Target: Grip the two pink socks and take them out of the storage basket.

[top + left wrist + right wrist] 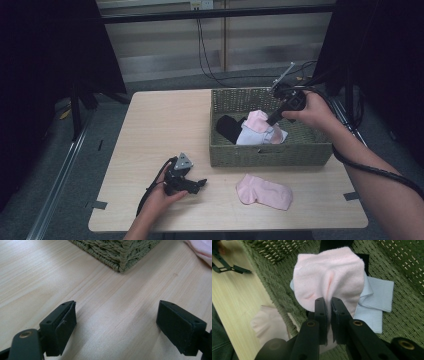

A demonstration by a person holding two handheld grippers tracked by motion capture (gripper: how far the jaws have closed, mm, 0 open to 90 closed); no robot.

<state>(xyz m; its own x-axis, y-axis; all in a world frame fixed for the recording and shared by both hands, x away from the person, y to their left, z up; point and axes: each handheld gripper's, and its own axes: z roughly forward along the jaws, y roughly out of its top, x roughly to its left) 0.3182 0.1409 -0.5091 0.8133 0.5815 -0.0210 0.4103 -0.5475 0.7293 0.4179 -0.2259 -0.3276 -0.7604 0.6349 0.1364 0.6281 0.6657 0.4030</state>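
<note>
Pinching a pink sock tight between its jaws, the right gripper holds it up over the basket, which sits around 2 o'clock on the tabletop. Under the sock there's a light blue one and a black one lying in the basket. A second pink sock lies flat on the tabletop just in front of the basket, about 5 o'clock. The left gripper rests at 7 o'clock, jaws wide apart with nothing in them.
</note>
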